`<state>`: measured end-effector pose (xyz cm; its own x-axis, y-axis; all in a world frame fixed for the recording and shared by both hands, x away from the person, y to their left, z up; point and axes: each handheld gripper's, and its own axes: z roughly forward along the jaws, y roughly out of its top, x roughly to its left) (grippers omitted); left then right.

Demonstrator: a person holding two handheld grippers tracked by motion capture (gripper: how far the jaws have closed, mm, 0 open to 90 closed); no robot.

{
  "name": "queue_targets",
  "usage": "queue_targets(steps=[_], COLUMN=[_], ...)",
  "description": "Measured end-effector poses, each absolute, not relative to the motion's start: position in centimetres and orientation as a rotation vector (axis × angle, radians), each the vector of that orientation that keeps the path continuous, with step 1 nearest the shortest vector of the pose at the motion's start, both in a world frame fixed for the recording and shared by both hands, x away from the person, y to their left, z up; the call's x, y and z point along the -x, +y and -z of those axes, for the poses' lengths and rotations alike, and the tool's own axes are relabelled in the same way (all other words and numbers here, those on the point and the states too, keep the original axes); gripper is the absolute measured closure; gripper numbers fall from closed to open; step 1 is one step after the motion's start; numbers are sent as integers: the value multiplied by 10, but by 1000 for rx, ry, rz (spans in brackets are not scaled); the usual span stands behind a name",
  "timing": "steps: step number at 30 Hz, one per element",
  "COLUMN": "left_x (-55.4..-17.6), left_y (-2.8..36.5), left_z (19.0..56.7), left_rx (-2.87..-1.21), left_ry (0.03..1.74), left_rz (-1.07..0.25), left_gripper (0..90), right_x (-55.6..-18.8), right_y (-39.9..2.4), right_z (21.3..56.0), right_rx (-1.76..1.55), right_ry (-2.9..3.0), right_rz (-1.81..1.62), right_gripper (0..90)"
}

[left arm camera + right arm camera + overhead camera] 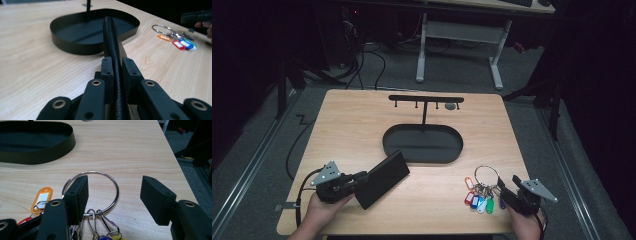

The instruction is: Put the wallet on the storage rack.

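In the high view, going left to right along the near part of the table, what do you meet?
Left gripper → flat black leather wallet clamped in it → bunch of coloured key tags on a large metal ring → right gripper, open.

Light wooden tabletop (357,125), square, with rounded corners. At its centre, a black oval metal tray (422,144) with a low upright wall; rising from the tray's far side, a thin black post topped by a black horizontal bar with small hooks (426,98). Beyond the tabletop, grey carpet floor (462,75), loose black cables (362,65) and the white legs of another desk (459,47).
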<state>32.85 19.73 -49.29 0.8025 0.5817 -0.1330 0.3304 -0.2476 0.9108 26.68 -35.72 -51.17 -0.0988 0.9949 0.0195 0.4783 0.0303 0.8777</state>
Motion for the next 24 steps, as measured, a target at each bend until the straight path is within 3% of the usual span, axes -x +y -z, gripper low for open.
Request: queue_targets(steps=[10, 20, 24], left_x=[-303, -294, -296], left_y=[173, 162, 161], left_z=[486, 487, 490], left_rx=[-1915, -1917, -1918], left_ry=[521, 496, 512], left_rz=[-373, -296, -268], left_gripper=[797, 738, 666], right_x=[-264, -264, -265], right_y=[-360, -358, -355], right_z=[511, 508, 509], right_rx=[-1528, -1517, -1515], right_ry=[1636, 1636, 1651], right_rz=[-1013, -1021, -1030], right_gripper=[398, 398, 395])
